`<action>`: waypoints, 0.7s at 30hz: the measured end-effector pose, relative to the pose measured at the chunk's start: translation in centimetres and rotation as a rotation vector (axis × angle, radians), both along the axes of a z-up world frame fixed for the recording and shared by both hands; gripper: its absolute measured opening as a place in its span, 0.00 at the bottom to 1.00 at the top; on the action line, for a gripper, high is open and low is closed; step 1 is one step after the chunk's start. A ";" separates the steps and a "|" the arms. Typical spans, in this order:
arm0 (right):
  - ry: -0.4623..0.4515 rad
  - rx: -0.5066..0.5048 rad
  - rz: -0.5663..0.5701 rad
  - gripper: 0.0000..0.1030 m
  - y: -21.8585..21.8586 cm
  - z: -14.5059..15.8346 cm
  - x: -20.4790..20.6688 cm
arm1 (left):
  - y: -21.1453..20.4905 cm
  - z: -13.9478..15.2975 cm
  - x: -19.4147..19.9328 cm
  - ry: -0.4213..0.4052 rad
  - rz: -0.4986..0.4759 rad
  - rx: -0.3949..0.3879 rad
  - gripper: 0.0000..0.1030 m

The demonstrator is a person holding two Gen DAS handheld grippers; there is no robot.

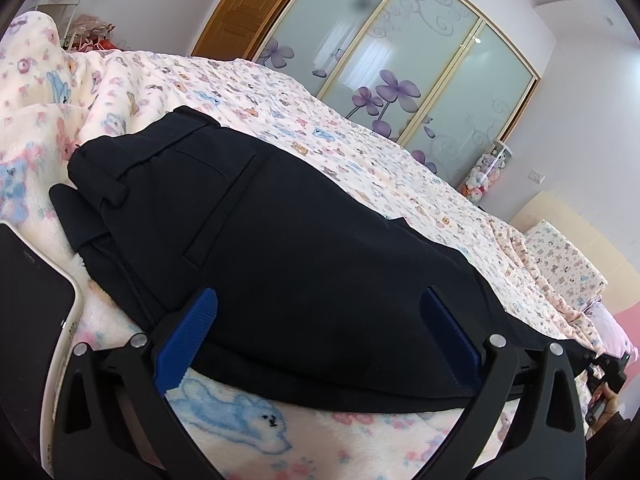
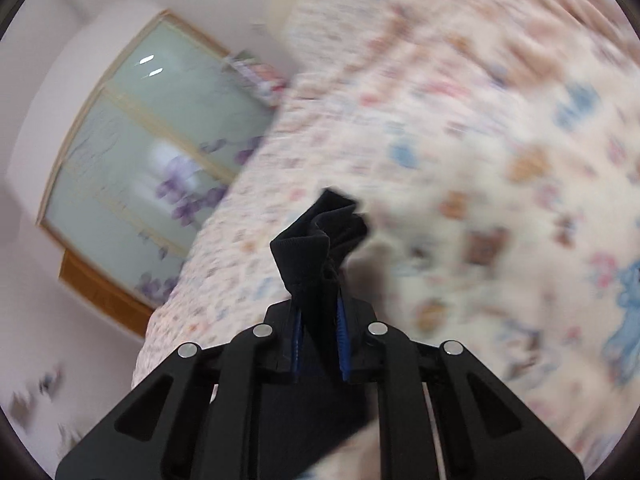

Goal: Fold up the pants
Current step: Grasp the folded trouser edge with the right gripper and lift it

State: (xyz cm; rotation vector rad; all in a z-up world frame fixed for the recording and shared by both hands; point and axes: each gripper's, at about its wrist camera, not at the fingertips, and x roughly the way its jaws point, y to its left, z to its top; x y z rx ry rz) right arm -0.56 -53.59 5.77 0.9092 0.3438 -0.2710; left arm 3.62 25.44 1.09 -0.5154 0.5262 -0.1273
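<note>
Dark navy pants (image 1: 280, 240) lie on a floral bedspread (image 1: 340, 128), waistband and belt loops at the upper left, a back pocket facing up. My left gripper (image 1: 320, 320) is open, its blue pads either side of the pants' near edge, just above the cloth. My right gripper (image 2: 320, 340) is shut on a bunched end of the pants (image 2: 316, 248), which sticks up between the blue pads above the bed. The right wrist view is blurred by motion. The right gripper also shows at the far right of the left wrist view (image 1: 608, 372).
A fluffy blanket with blue and pink animals (image 1: 240, 412) covers the near bed. A dark tablet or phone (image 1: 32, 300) lies at the left. A glass wardrobe with purple flowers (image 1: 400, 60) and a wooden door (image 1: 248, 4) stand behind the bed.
</note>
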 end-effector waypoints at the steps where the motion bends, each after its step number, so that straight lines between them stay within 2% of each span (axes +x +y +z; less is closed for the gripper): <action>1: -0.014 -0.028 0.028 0.14 1.1 1.0 0.3 | 0.0 0.0 0.0 -0.002 0.000 -0.003 0.98; 5: -0.095 -0.104 0.184 0.14 6.4 5.1 2.6 | 0.2 -0.1 -0.1 -0.011 -0.002 -0.014 0.98; 10: -0.147 -0.122 0.385 0.14 13.3 7.5 5.7 | 0.4 -0.2 -0.2 -0.025 -0.005 -0.030 0.98; 16: -0.135 -0.097 0.638 0.14 23.2 6.9 9.6 | 0.4 -0.3 -0.3 -0.032 -0.005 -0.033 0.98; 21: -0.107 -0.077 0.759 0.14 29.9 5.1 11.2 | 0.5 -0.4 -0.3 -0.034 -0.005 -0.035 0.98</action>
